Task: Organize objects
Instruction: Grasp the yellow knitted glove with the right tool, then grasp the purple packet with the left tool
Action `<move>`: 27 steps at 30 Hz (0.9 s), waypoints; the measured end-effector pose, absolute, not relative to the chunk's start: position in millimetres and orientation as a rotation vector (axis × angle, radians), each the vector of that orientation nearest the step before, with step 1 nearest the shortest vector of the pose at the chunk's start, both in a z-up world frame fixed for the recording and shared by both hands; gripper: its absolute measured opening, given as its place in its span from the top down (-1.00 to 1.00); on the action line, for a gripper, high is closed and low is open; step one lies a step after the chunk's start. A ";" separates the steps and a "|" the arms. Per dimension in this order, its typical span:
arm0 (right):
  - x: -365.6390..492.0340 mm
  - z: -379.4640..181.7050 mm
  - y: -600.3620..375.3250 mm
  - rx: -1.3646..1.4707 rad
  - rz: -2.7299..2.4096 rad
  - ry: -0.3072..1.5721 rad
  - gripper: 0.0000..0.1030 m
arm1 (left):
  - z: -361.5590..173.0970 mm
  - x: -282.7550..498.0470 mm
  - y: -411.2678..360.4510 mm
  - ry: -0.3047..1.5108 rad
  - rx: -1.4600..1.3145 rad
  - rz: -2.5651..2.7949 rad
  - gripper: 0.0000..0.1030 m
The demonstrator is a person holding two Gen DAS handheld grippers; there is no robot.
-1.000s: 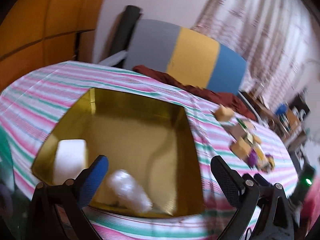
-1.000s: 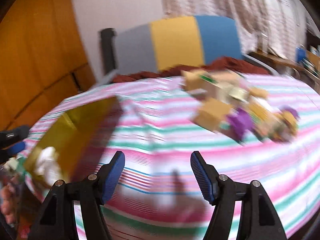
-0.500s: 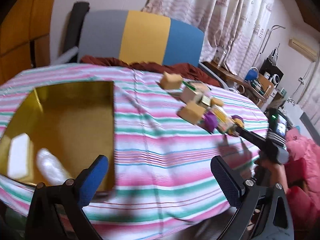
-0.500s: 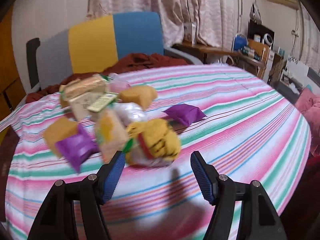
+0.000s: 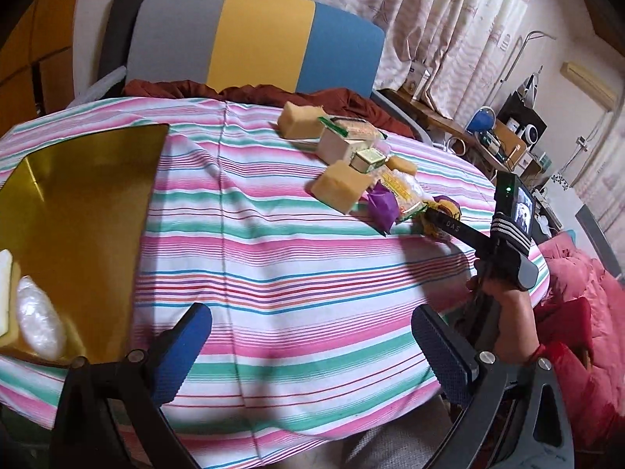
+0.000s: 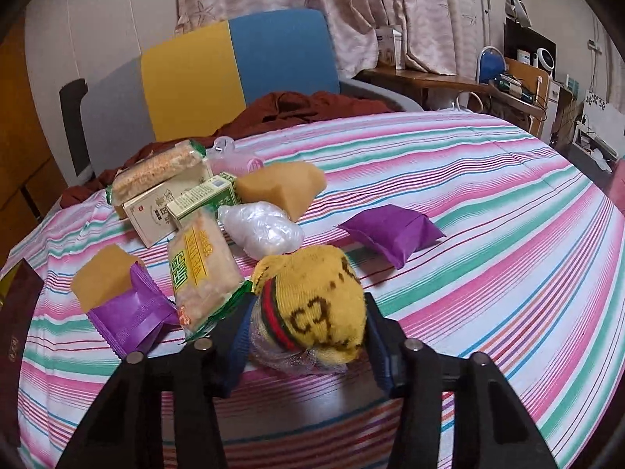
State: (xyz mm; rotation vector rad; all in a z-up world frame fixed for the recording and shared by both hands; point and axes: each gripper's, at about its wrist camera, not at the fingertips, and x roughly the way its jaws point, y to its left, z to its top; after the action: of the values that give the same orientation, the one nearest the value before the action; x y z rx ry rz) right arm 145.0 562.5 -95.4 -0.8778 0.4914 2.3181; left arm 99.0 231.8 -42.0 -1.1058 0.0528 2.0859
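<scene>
The right gripper (image 6: 306, 338) has closed around the yellow sock bundle (image 6: 312, 305), low centre, probably gripped for boxing; the left gripper (image 5: 308, 351) hangs wide apart.

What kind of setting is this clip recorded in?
Most likely a lived-in room of a home, not a lab. A table with a striped tablecloth stands by long patterned curtains, a tri-colour chair draped with dark red cloth, and a cluttered wooden side desk.
</scene>
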 end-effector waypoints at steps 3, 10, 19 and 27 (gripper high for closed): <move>147.2 -93.9 562.4 -0.828 2.304 0.474 0.12 | -44.4 95.9 245.1 0.044 -1.126 2.068 -1.00; 165.3 -89.3 565.7 -0.700 2.227 0.489 0.13 | -41.6 85.6 295.4 0.059 -1.074 2.071 -1.00; 173.1 -89.5 570.6 -0.659 2.227 0.528 0.13 | -49.2 82.6 403.5 0.408 -0.846 2.079 -1.00; 180.1 -97.2 583.9 -0.659 2.206 0.634 0.13 | -73.7 54.3 450.4 0.514 -0.874 2.006 -0.49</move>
State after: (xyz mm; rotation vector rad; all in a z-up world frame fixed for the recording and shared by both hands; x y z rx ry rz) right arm 180.1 583.9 -97.2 -0.6585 0.6336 2.2063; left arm 54.3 450.3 -73.7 -0.8742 0.5139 2.0058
